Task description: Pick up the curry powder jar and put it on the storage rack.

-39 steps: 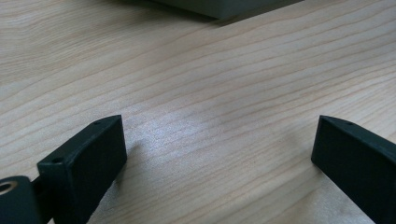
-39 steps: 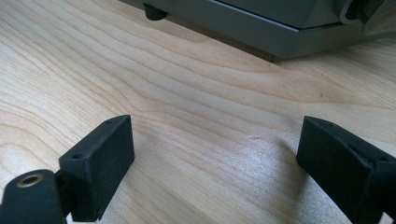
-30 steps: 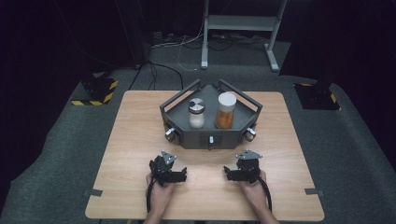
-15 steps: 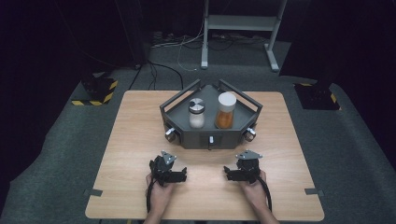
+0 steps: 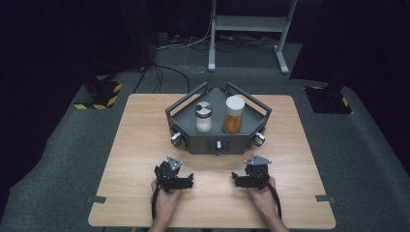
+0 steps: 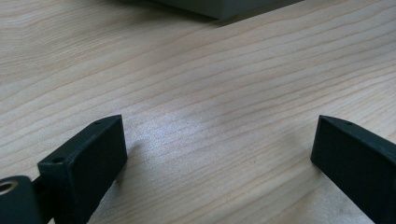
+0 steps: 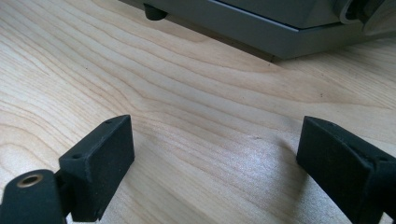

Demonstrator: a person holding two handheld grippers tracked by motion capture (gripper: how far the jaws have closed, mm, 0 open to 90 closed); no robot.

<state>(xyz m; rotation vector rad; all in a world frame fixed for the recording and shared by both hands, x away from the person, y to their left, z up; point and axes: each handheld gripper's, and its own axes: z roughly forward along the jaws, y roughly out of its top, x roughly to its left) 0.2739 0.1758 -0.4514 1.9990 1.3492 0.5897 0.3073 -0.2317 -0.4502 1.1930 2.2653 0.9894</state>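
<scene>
Table (image 5: 145,130) bare near the person, grey tray (image 5: 218,140) at mid-far, likely parked within both arms' reach. In the tray, orange jar (image 5: 233,115) just beside white shaker (image 5: 203,117), both upright. Left gripper (image 5: 186,181) and right gripper (image 5: 237,181) rested on wood short of the tray, jaws wide apart, empty, probably a ready pose.

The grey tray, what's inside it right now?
Inside the grey tray stand two jars: a silver-lidded jar with white contents and a taller white-lidded jar with orange contents. The floor beneath them is hidden.
</scene>
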